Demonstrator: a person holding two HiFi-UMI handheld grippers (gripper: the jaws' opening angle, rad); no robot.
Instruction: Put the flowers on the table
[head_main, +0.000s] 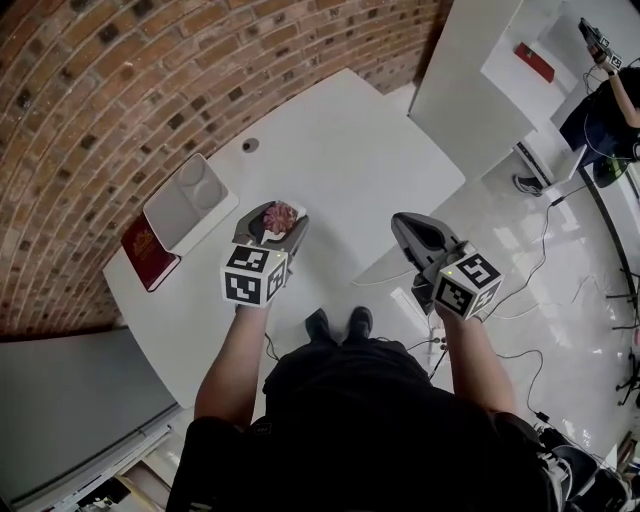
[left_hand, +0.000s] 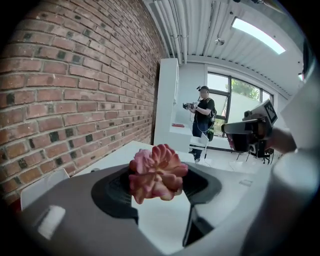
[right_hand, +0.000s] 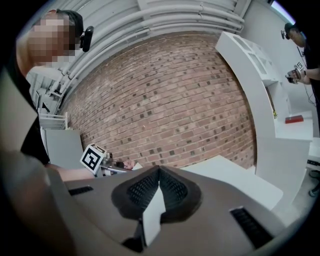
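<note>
A pink flower head (left_hand: 157, 172) sits between the jaws of my left gripper (left_hand: 156, 186), which is shut on it. In the head view that same flower (head_main: 281, 216) shows at the tip of the left gripper (head_main: 272, 228), held above the near part of the white table (head_main: 340, 150). My right gripper (head_main: 412, 232) hangs beyond the table's right edge, over the floor. Its jaws are shut with nothing in them, and in the right gripper view (right_hand: 159, 186) their tips meet.
A white tray (head_main: 190, 203) and a dark red book (head_main: 149, 252) lie at the table's left end near the brick wall. A small round hole (head_main: 250, 145) is in the tabletop. Cables (head_main: 520, 290) run across the floor at right. Another person (head_main: 610, 100) stands by the white shelf unit.
</note>
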